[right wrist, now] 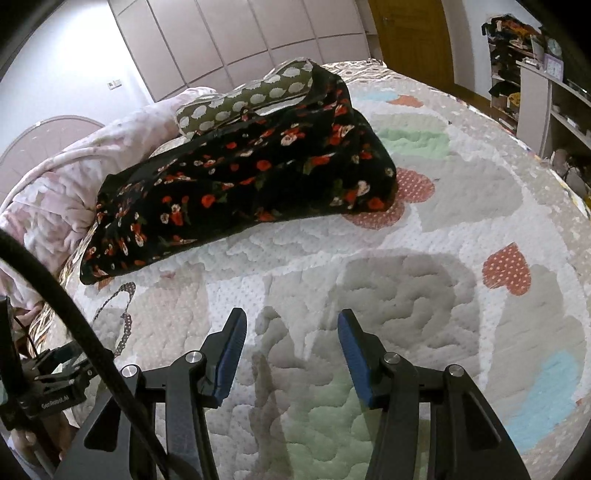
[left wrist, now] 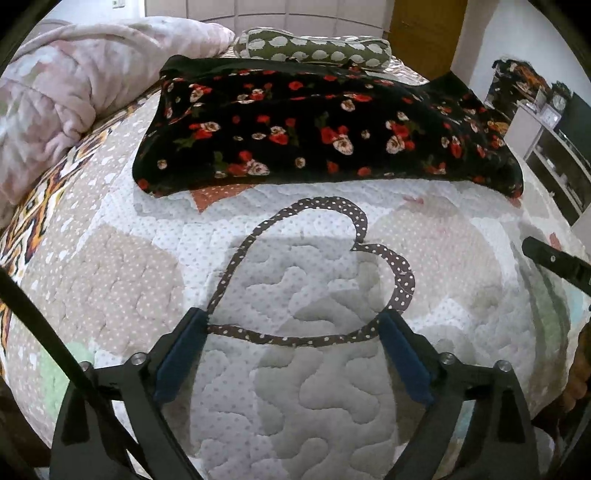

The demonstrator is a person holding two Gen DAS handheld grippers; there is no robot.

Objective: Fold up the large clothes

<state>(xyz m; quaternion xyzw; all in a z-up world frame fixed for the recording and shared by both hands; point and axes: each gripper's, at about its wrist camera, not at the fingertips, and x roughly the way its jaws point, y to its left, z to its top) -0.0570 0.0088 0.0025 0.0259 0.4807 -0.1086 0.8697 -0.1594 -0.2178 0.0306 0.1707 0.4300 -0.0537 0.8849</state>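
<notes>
A black garment with red and cream flowers [left wrist: 325, 129] lies folded in a wide band across the bed, ahead of both grippers; in the right wrist view the garment [right wrist: 240, 184] runs from lower left to upper right. My left gripper [left wrist: 291, 317] stands wide open over the quilt, short of the garment, with nothing between its blue pads [left wrist: 181, 362]. My right gripper [right wrist: 291, 321] is open too, above bare quilt, its pads [right wrist: 354, 358] holding nothing. One finger of the right gripper shows at the right edge of the left wrist view.
A quilted bedspread [left wrist: 295, 406] with heart patches covers the bed. A pink blanket [left wrist: 55, 92] is heaped at the left, and a green dotted pillow [left wrist: 314, 48] lies behind the garment. Shelves with clutter [right wrist: 535, 74] stand at the right; a wooden door [right wrist: 410, 33] is behind.
</notes>
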